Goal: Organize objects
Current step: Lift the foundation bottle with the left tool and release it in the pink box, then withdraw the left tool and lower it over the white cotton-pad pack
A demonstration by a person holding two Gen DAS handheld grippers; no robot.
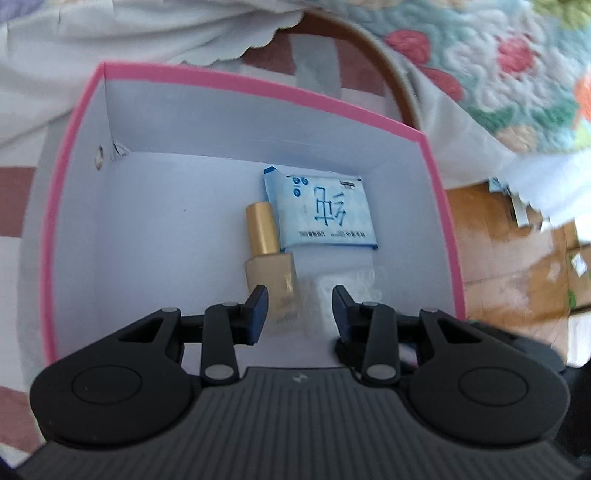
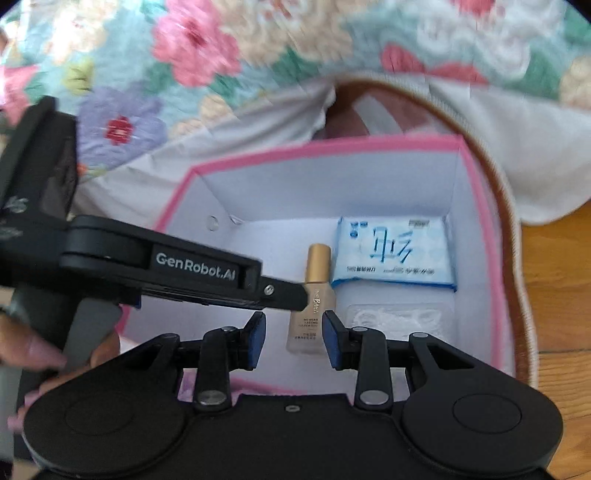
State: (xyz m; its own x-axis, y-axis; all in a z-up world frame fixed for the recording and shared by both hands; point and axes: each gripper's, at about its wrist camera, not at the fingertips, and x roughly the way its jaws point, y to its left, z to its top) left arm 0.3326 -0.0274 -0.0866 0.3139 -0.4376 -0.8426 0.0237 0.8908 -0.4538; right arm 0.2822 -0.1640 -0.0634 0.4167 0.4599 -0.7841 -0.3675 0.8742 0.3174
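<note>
Jaws of the left gripper (image 1: 300,295) stand a narrow gap apart with nothing pinched between the blue pads. Through that gap I see the lower body of a beige bottle with a gold cap (image 1: 262,232), which lies flat on the floor of the box below and is not in contact with the pads as far as I can tell. The right gripper (image 2: 294,321) reads the same: its jaws are slightly apart, holding nothing, with the same bottle showing beyond them. Both tools point steeply down into a white box with a pink rim (image 1: 258,86). From the right wrist camera the left tool crosses in from the left, its tip just above the bottle's shoulder, and a person's hand (image 2: 33,354) wraps its handle.

Inside the box, the bottle lies with its cap toward the far wall. Just beside it, touching or nearly so, a pale blue tissue pack (image 1: 321,210) lies flat in the far right corner. Nearer, to the right of the bottle, lies a clear plastic packet (image 1: 343,291); I cannot make out its contents.

The box sits on a bench (image 1: 14,184) covered in a maroon and white check, with a brown curved edge. A floral quilt (image 2: 195,48) and white cloth (image 1: 110,33) lie beyond it, and wooden floor (image 1: 491,236) shows at right.
</note>
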